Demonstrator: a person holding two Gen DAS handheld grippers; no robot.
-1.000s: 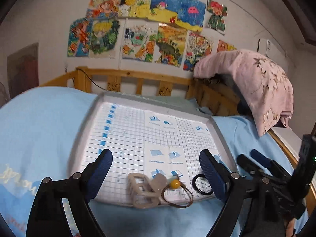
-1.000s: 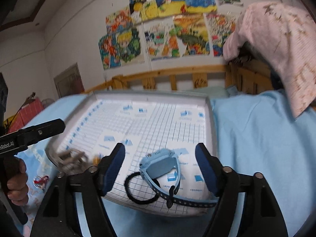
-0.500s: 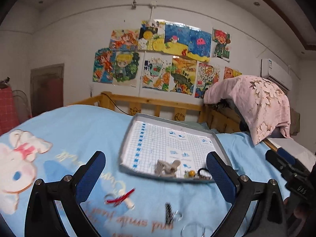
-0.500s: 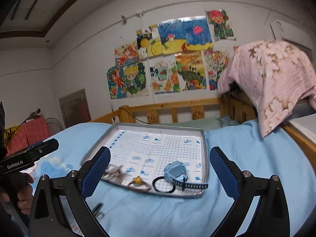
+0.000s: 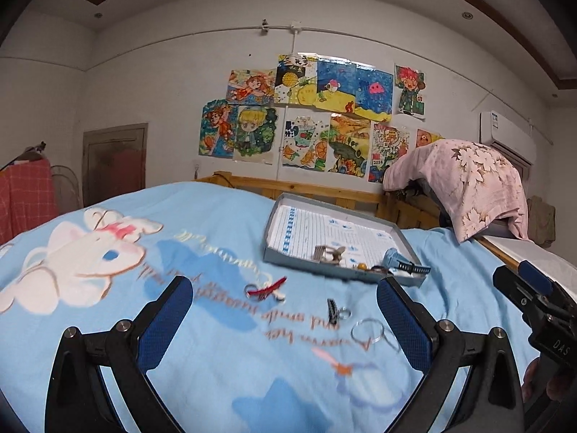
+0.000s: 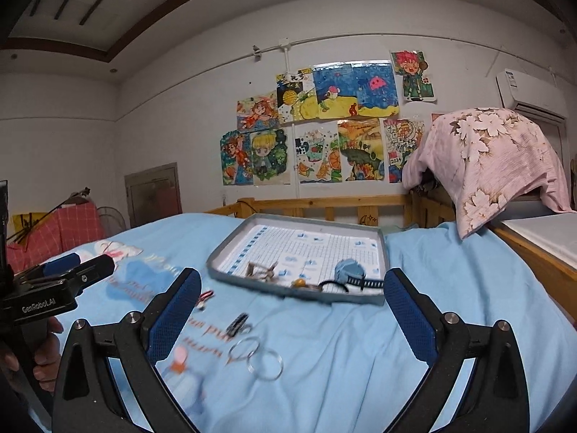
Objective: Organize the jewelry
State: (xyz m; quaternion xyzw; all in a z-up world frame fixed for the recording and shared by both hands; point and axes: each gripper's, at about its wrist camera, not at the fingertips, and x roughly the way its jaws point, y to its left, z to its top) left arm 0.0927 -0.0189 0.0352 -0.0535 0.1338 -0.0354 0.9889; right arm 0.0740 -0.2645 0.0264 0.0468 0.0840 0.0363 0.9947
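A grey tray [image 5: 271, 231] [image 6: 230, 252] with a grid-paper floor lies far ahead on the blue bed. Along its near edge sit a beige clip [image 5: 330, 252] [image 6: 261, 270], an orange bead [image 5: 361, 265] [image 6: 298, 282], a black hair tie [image 6: 333, 285] and a blue watch [image 5: 396, 258] [image 6: 349, 270]. On the sheet in front lie a red ribbon piece [image 5: 267, 288] [image 6: 205, 296], a black clip [image 5: 335, 312] [image 6: 238, 323] and two silver rings [image 5: 371, 332] [image 6: 256, 357]. My left gripper [image 5: 285, 288] and right gripper [image 6: 292, 281] both stand wide open, holding nothing, well short of the tray.
A wooden bed rail [image 6: 324, 205] runs behind the tray. A pink floral cloth [image 6: 497, 158] drapes over a pile at the right. Red checked fabric [image 5: 21, 198] hangs at the left. A hand [image 6: 43, 357] holds the left gripper's handle.
Both grippers have pulled back a long way from the tray. The watch and the beige clip with the bead, earlier between the jaws, stay in the tray. The loose pieces on the sheet have come into view.
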